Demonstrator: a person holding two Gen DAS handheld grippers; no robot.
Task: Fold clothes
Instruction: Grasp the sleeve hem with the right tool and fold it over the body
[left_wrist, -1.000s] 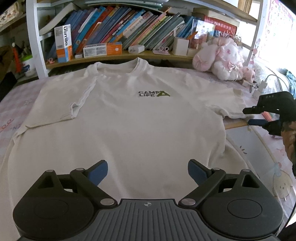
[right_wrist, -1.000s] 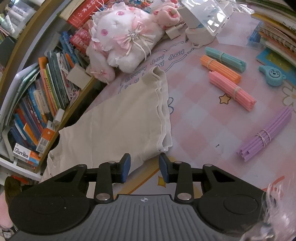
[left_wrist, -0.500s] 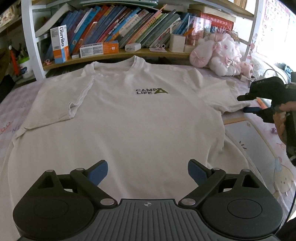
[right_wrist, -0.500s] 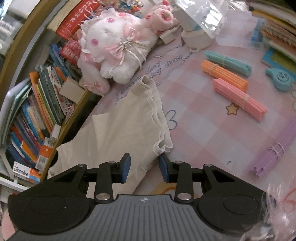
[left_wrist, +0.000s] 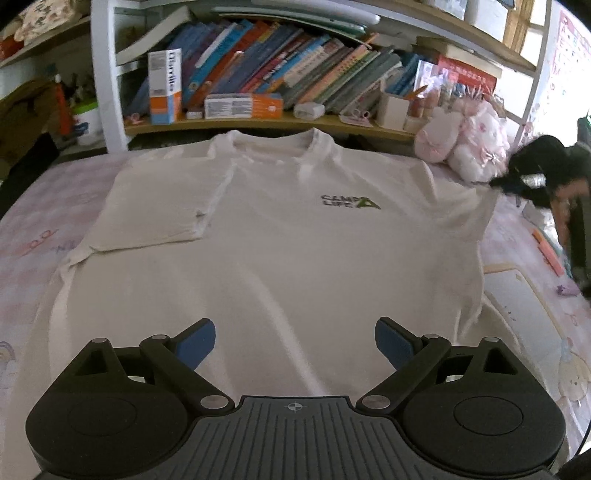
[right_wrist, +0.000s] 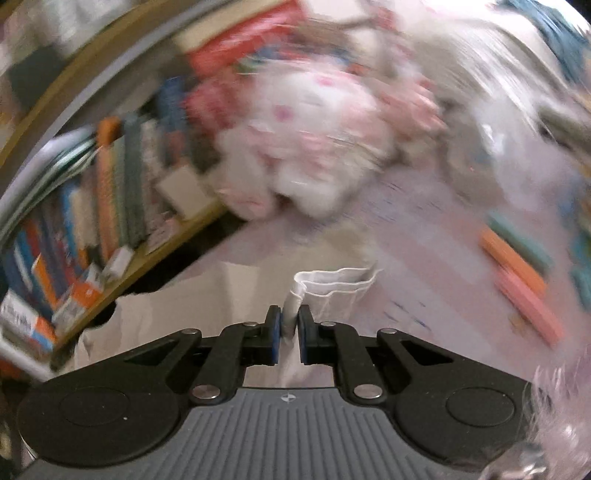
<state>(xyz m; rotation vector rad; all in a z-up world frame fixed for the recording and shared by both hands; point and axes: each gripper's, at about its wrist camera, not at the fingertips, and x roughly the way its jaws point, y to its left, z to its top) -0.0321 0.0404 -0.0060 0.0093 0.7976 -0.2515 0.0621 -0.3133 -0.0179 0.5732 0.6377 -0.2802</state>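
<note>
A cream T-shirt (left_wrist: 295, 240) with a small green chest logo lies flat, front up, collar toward the bookshelf. Its left-hand sleeve (left_wrist: 159, 206) is folded inward onto the body. My left gripper (left_wrist: 295, 341) hovers open over the shirt's lower part, with nothing between its fingers. At the right edge of the left wrist view, my right gripper (left_wrist: 517, 181) holds the other sleeve raised off the surface. In the blurred right wrist view, the right gripper (right_wrist: 290, 325) has its jaws closing, and the sleeve hem (right_wrist: 332, 284) is pinched between the blue pads.
A bookshelf (left_wrist: 277, 85) full of books and boxes runs behind the collar. A pink and white plush toy (left_wrist: 469, 151) sits at the back right. Orange and pink stick bundles (right_wrist: 517, 266) lie on the pink patterned cover (left_wrist: 29, 240) to the right.
The right gripper's jaws have narrowed onto the sleeve hem and lifted it up off the cover, rolling as it rose. The left gripper shifted slightly and stays open.
</note>
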